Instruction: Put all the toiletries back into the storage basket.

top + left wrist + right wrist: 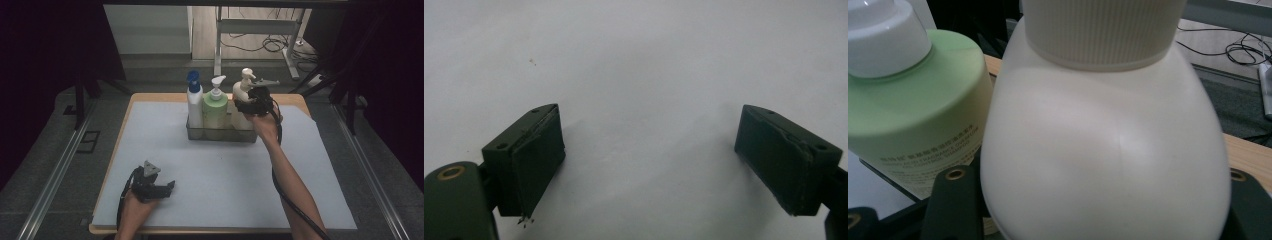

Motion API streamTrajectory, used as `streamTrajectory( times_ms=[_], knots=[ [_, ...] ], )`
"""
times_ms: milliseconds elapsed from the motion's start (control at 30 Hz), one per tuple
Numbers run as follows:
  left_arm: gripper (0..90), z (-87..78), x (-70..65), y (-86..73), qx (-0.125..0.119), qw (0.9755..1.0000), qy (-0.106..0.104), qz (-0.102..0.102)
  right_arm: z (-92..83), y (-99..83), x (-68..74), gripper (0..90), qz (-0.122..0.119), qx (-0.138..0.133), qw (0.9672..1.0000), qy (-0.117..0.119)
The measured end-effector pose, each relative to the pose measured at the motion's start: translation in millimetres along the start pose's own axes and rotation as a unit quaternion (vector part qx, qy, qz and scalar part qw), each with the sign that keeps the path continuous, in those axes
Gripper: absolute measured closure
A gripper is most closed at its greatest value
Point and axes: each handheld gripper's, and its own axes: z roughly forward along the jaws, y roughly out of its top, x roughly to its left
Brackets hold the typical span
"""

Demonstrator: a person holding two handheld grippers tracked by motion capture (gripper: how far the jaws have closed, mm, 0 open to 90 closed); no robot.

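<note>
Wooden table under a pale sheet

A light wooden table [295, 98] carries a pale grey-white sheet [220, 175] that covers nearly all of its top, leaving a wood strip bare along the far and left edges. A clear, low rectangular tray [220, 135] stands on the sheet at the far middle, with three pump bottles upright inside.

A lab-like recording room: dark curtains [45, 45] around, a bare work table [160, 200], loose cables [272, 45] on the floor at twelve o'clock.
</note>
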Motion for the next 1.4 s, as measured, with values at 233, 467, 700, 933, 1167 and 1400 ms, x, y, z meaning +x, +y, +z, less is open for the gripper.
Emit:
streamTrajectory(
  times_ms=[233, 467, 700, 933, 1167, 1400],
  knots=[
    [12.0, -0.1, 0.0, 0.0, 0.000, 1.0000, 0.000, 0.001, 4.3, -7.7, 0.8, 37.1, -0.001, 0.009, 1.0000, 0.002],
    [12.0, 0.0, -0.1, 0.0, 0.000, 1.0000, 0.000, 0.000, 8.2, -15.2, 2.1, 37.1, -0.001, 0.018, 0.9998, 0.003],
    [12.0, 0.1, 0.0, 0.0, 0.000, 1.0000, -0.001, 0.000, 13.5, -21.8, 3.1, 37.0, 0.001, 0.026, 0.9997, 0.005],
    [12.0, 0.0, 0.0, 0.0, 0.000, 1.0000, -0.001, 0.000, 16.4, -25.6, 4.4, 36.8, 0.002, 0.029, 0.9996, 0.003],
    [12.0, 0.0, 0.0, 0.0, 0.000, 1.0000, 0.000, 0.000, 16.5, -25.8, 2.7, 35.8, 0.005, 0.029, 0.9996, 0.002],
    [12.0, 0.0, 0.0, 0.0, 0.000, 1.0000, 0.000, 0.000, 16.2, -28.4, 0.2, 32.7, 0.005, 0.022, 0.9997, 0.010]
  ],
)
